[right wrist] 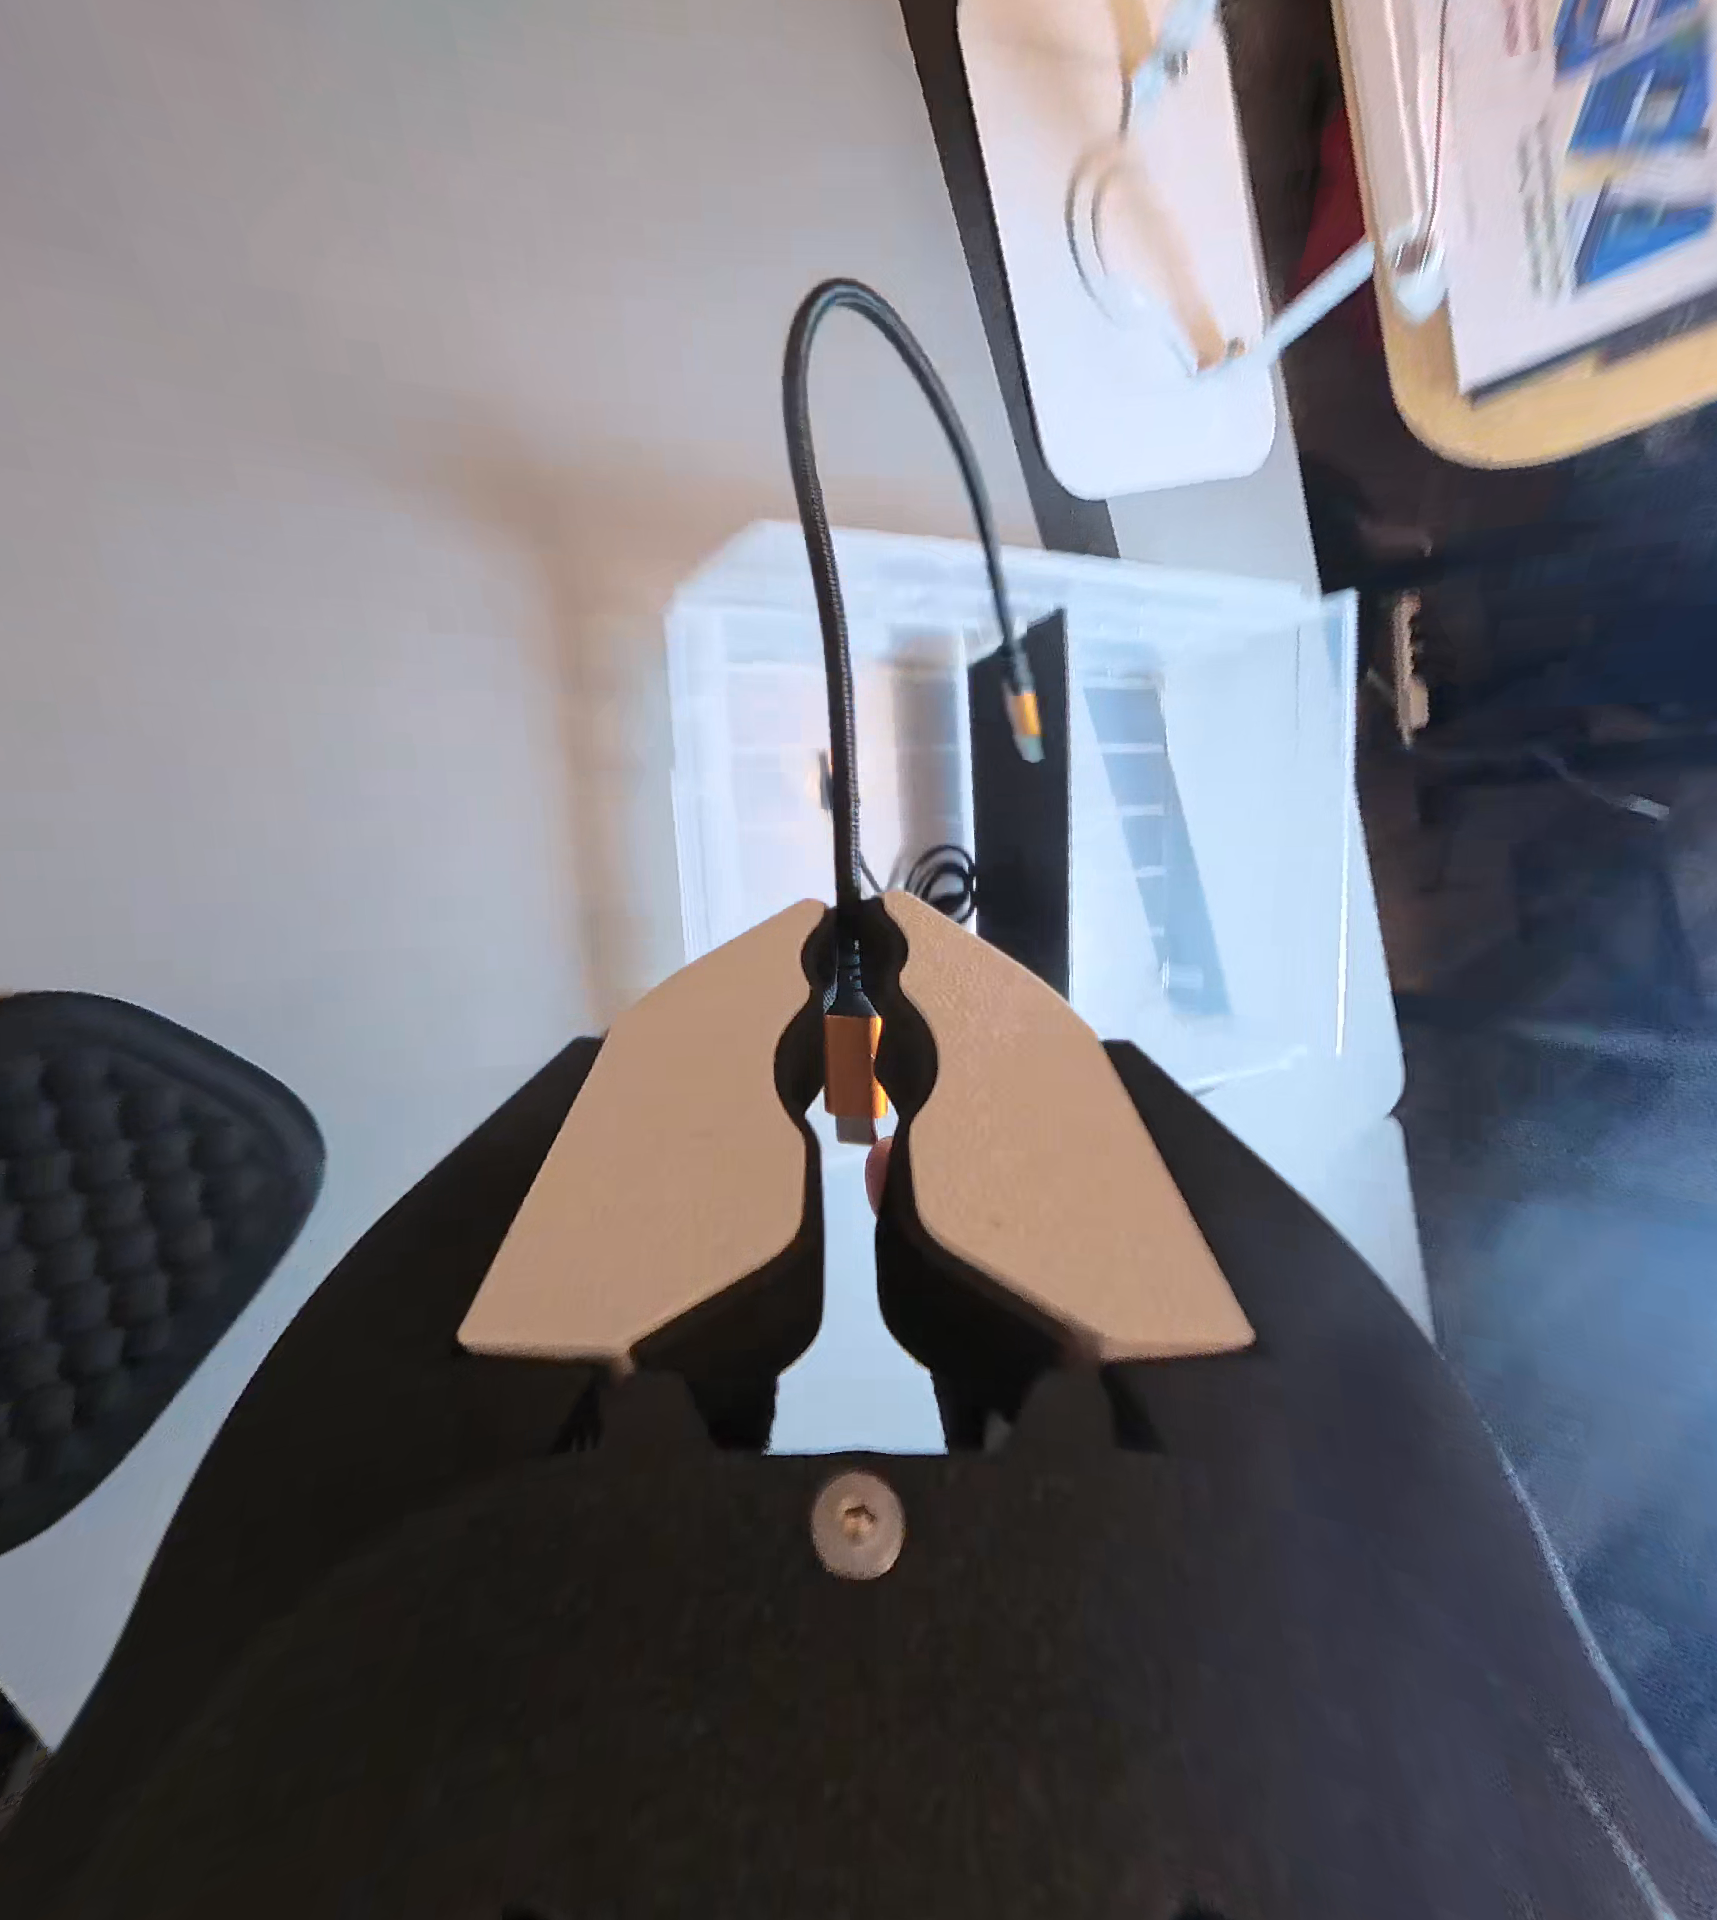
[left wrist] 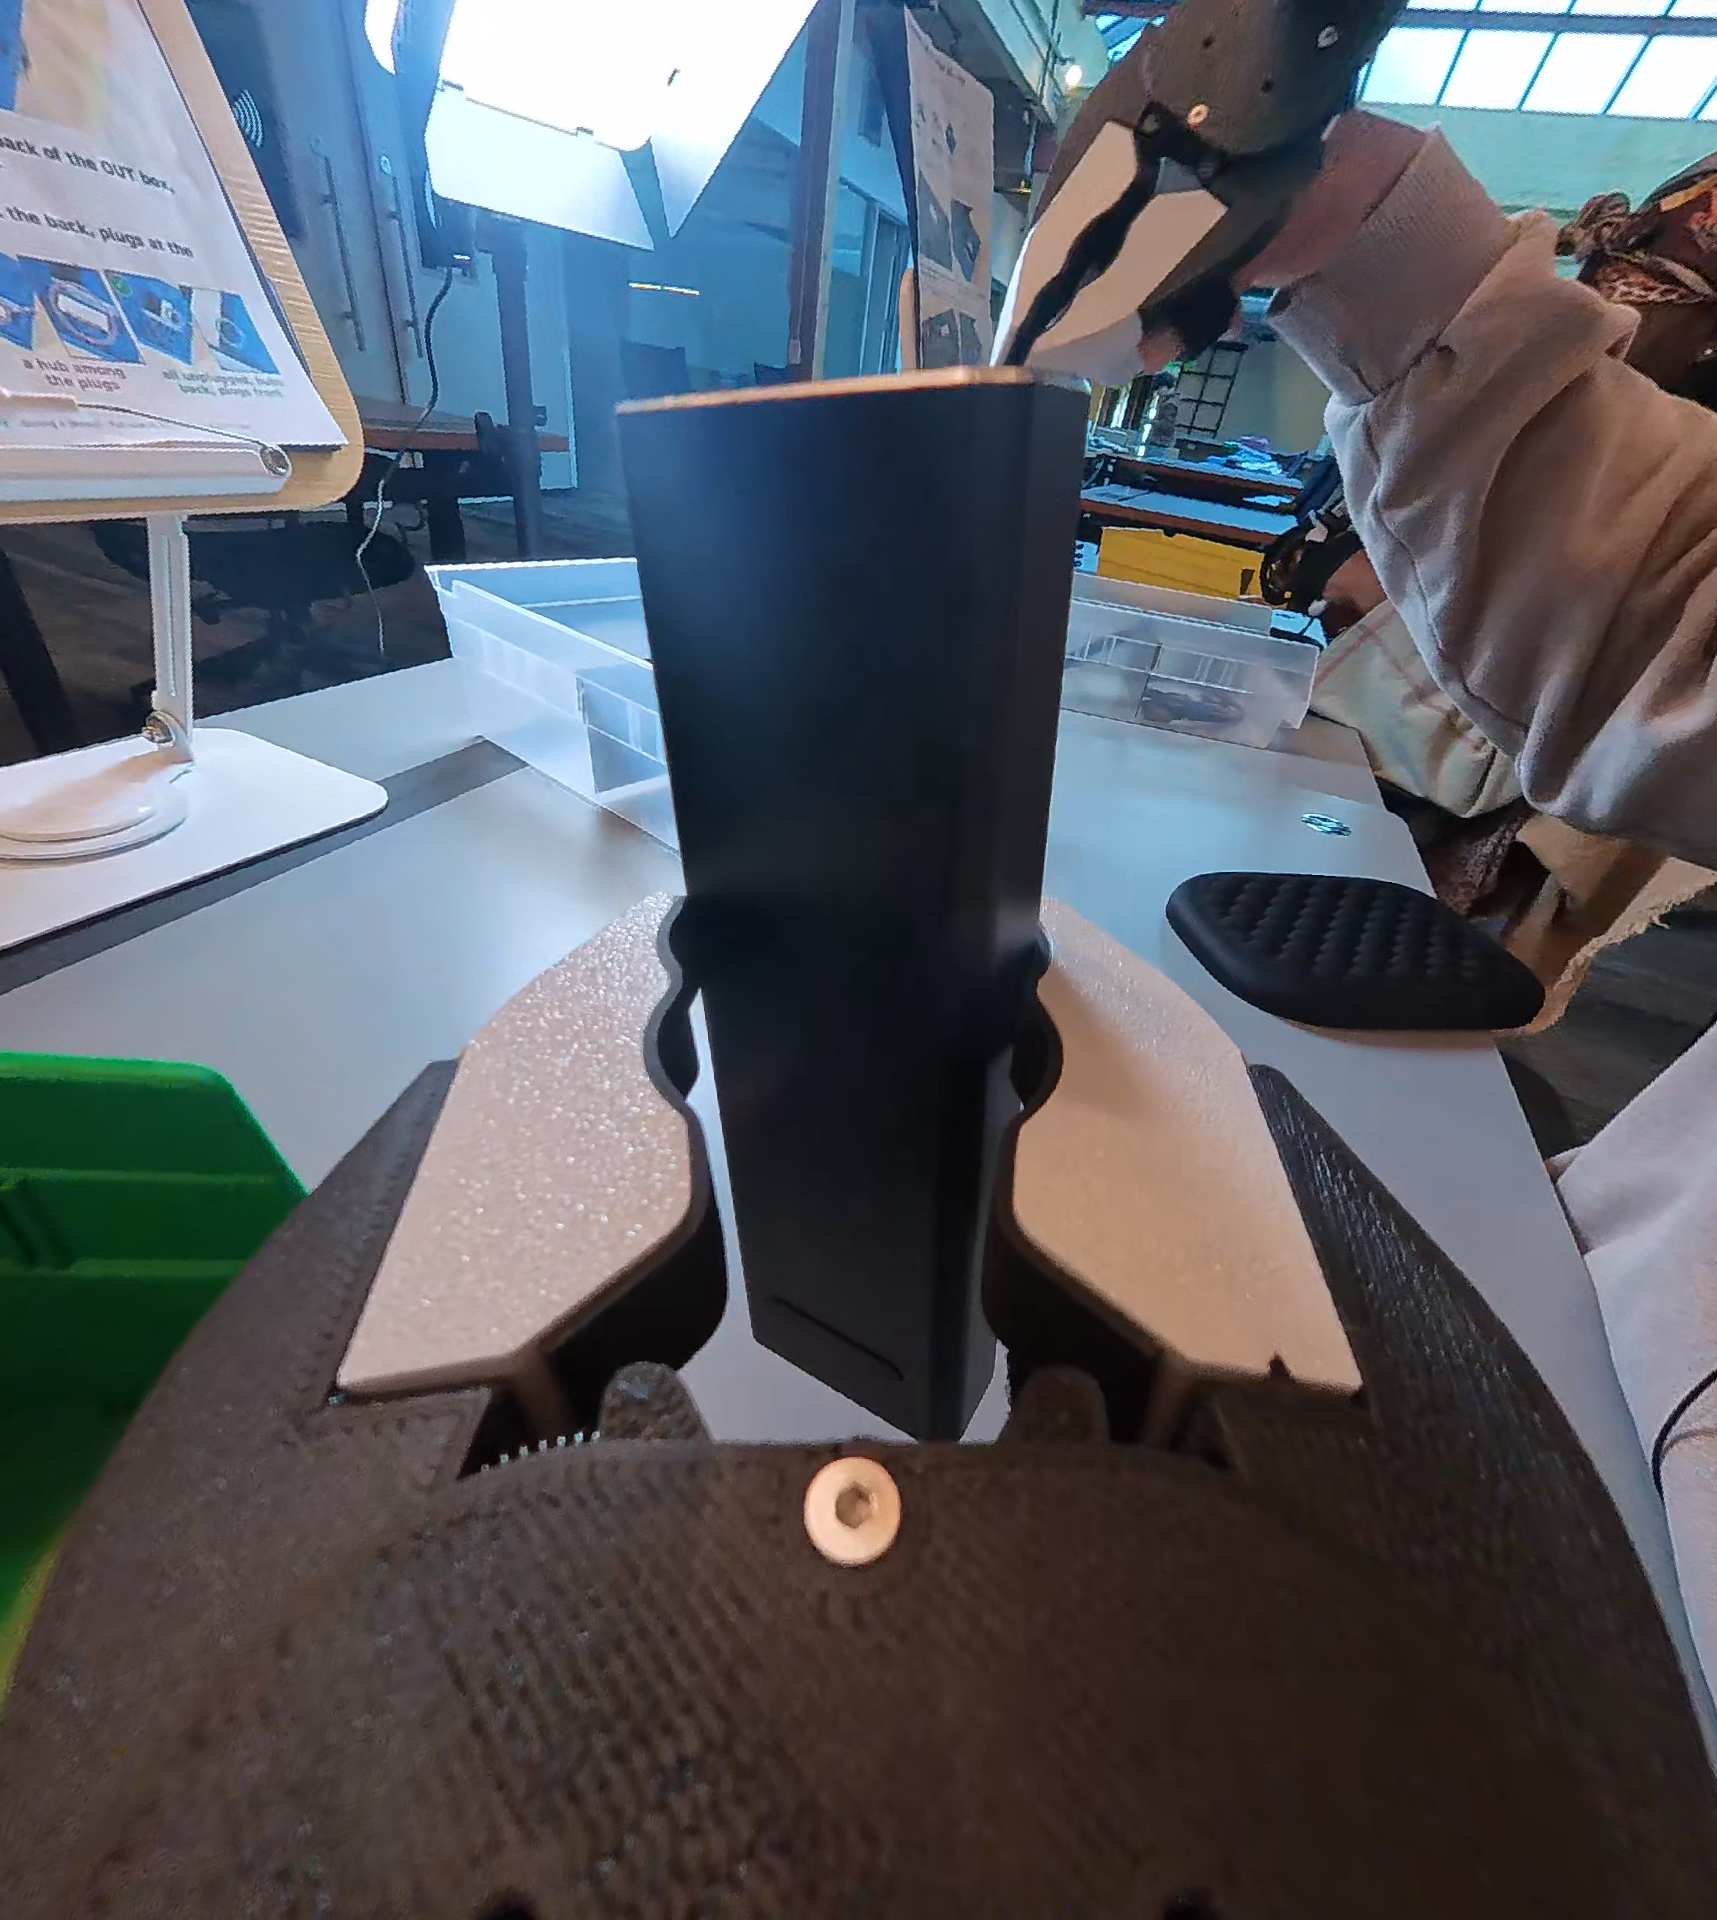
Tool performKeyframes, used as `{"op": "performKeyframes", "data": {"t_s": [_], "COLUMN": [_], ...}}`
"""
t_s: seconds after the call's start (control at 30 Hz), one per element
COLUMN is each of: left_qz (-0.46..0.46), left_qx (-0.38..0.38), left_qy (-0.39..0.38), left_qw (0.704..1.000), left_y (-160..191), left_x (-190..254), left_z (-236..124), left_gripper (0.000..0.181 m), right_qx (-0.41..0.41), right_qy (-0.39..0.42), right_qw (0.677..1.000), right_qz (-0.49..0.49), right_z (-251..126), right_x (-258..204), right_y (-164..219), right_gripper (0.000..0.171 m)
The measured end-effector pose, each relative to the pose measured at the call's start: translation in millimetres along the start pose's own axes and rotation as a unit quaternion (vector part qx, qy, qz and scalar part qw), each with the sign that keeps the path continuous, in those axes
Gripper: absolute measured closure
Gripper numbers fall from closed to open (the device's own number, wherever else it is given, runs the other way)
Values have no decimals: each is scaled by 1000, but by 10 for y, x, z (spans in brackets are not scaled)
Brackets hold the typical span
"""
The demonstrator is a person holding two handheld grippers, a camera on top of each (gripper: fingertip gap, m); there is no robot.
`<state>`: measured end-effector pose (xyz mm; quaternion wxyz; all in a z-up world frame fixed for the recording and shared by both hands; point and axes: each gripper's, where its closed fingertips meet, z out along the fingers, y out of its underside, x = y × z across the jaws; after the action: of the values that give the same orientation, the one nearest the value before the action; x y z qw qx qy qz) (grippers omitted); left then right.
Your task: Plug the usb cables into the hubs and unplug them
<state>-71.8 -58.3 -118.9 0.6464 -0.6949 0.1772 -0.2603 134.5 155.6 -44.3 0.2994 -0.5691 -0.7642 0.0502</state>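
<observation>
Through the left wrist view I see my left gripper [left wrist: 859, 987] clamped on a tall matte-black rectangular hub [left wrist: 849, 790], held upright above the pale grey table [left wrist: 314, 935]; behind it lies a clear plastic compartment tray [left wrist: 532, 623], and farther right a second clear tray [left wrist: 1207, 665] holds a small dark item I cannot identify. A green plastic bin [left wrist: 54, 1195] sits at lower left; its contents are hidden. Only this view shows my right gripper [left wrist: 1062, 312] above the hub's top end.

Through the right wrist view, my right gripper [right wrist: 854, 935] is closed narrowly on a black braided usb cable [right wrist: 812, 520] just behind its orange metal plug [right wrist: 852, 1070]; the cable arcs over to a second orange plug [right wrist: 1022, 717] hanging in front of the hub [right wrist: 1015, 831]. Only here do I see inside the clear tray [right wrist: 1249, 831]: a grey hub [right wrist: 921, 748] and a thin coiled cable [right wrist: 937, 883].

A printed instruction sheet on a white stand [left wrist: 85, 260] carries text and photographs; a black dimpled pad [left wrist: 1353, 966] lies at the table edge.
</observation>
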Motion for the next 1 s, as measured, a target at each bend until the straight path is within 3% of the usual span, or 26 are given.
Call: {"op": "performKeyframes", "data": {"t_s": [0.2, 0.43, 0.53, 0.6, 0.77, 0.9, 1.0], "left_qz": [1, -5, -7, -7, -24, -43, -67], "left_qx": [-11, -22, -18, -17, -12, 0, 6], "left_qy": [-1, -1, -1, 0, 12, 42, 114], "left_qw": [1000, 1000, 1000, 1000, 1000, 998, 991], "left_y": [57, 140, 137, 133, 139, 119, 91], "left_x": [-2, -13, -8, -4, 10, 113, 344], "left_z": [25, 64, 66, 64, 81, 102, 117], "left_gripper": [122, 122, 122, 122, 122, 122, 122], "right_qx": [-87, -196, -218, -177, 8, 165, 243], "right_qy": [-39, -11, -31, -44, -30, -67, -102], "right_qw": [994, 980, 975, 982, 998, 983, 965], "right_qz": [51, 27, 24, 41, 59, 44, 15], "right_z": [689, 1529, 1695, 1657, 1268, 984, 904], "right_x": [12, 107, 40, 6, -121, -707, -1244], "right_y": [556, 944, 1026, 885, 157, -507, -858], "right_gripper": [168, 165, 136, 124, 120, 120, 120]}}
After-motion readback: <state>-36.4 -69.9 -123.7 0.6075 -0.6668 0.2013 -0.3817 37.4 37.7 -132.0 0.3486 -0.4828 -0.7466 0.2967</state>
